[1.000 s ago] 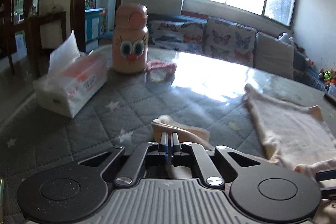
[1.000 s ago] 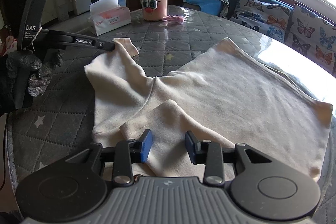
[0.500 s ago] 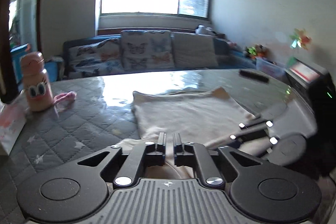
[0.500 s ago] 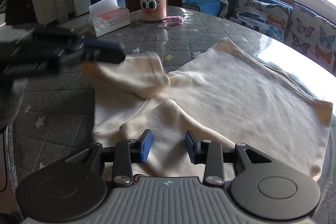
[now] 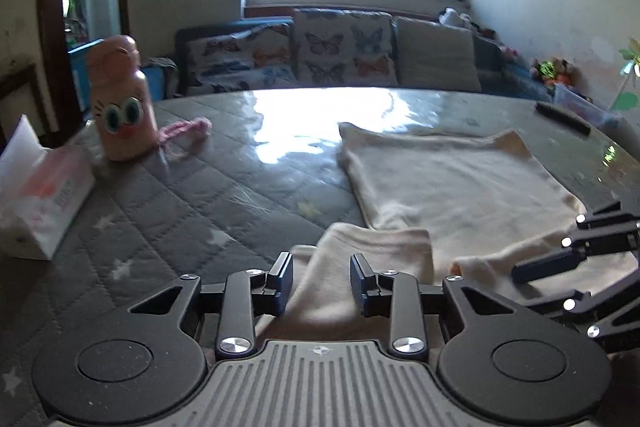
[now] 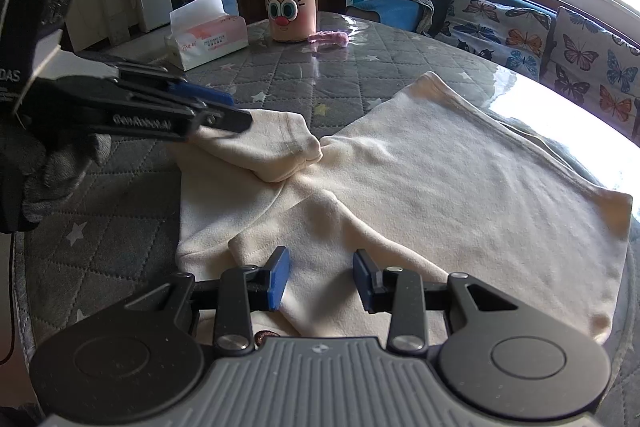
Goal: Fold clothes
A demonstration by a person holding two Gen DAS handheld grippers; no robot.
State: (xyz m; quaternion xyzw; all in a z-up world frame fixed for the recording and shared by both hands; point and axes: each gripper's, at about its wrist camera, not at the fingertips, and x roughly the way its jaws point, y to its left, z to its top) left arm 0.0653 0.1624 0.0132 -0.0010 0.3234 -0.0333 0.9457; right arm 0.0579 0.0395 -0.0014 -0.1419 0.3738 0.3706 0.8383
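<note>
A cream garment (image 6: 460,167) lies spread on the grey quilted table (image 6: 120,247). Its left sleeve (image 6: 276,151) is folded inward over the body. My left gripper (image 5: 322,267) hovers at that sleeve (image 5: 360,247); its jaws are opening and the cloth lies loose between them, not pinched. In the right wrist view the left gripper (image 6: 228,109) comes in from the left, held by a gloved hand (image 6: 40,163). My right gripper (image 6: 320,263) stands open above the other sleeve (image 6: 320,219) and also shows at the right of the left wrist view (image 5: 524,287).
At the table's far side stand a pink bottle with cartoon eyes (image 6: 291,7) and a tissue pack (image 6: 208,35), with a pink cord (image 6: 328,38) beside the bottle. A black remote (image 5: 562,119) lies near the far right edge. A sofa with butterfly cushions (image 5: 340,51) stands beyond.
The left gripper swung right with the sleeve, laid it over the garment, and its jaws have parted off the cloth. The right gripper has not moved.
</note>
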